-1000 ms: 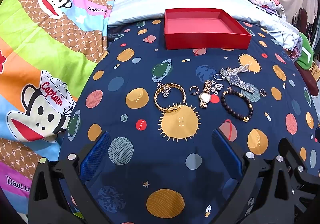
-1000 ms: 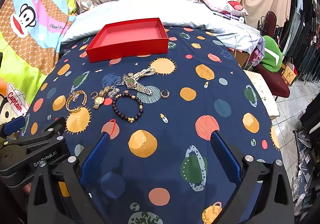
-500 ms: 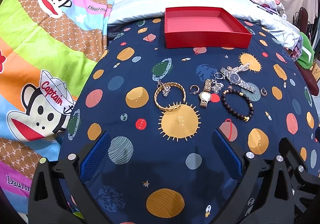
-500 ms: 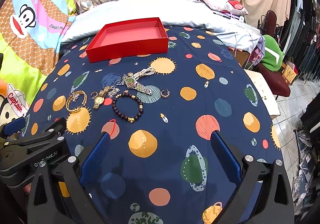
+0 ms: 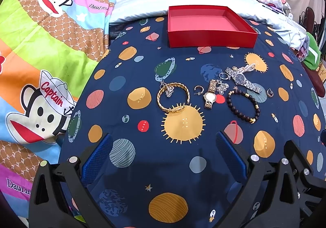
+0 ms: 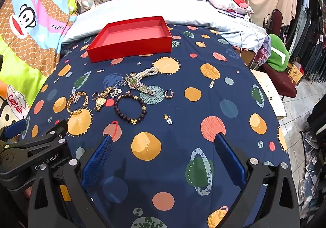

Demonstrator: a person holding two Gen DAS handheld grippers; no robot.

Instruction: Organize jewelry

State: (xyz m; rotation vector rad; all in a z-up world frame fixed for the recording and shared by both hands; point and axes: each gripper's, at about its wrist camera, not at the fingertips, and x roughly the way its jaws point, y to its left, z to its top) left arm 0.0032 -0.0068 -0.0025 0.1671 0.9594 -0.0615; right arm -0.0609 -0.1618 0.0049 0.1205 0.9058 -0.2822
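An empty red tray (image 5: 212, 39) (image 6: 130, 50) stands at the far side of the navy planet-print cloth. In front of it lies a cluster of jewelry: a gold bangle (image 5: 173, 96) (image 6: 77, 101), a gold watch (image 5: 210, 96) (image 6: 101, 100), a dark bead bracelet (image 5: 243, 105) (image 6: 130, 108), a silver watch (image 5: 240, 80) (image 6: 140, 85), a pearl strand (image 6: 148, 71) and small rings. My left gripper (image 5: 164, 152) is open, well short of the bangle. Open too is my right gripper (image 6: 163, 151), short of the bead bracelet. Neither holds anything.
A monkey-print blanket (image 5: 40, 55) covers the left. A pale blue quilt (image 6: 142, 6) and pillows lie behind the tray. The cloth's right edge drops to a tiled floor with a maroon chair (image 6: 283, 83) and hanging clothes. The left gripper's body (image 6: 30, 146) shows at the right view's lower left.
Both views have shifted only slightly. The jewelry and tray lie where they were, and both grippers stay open.
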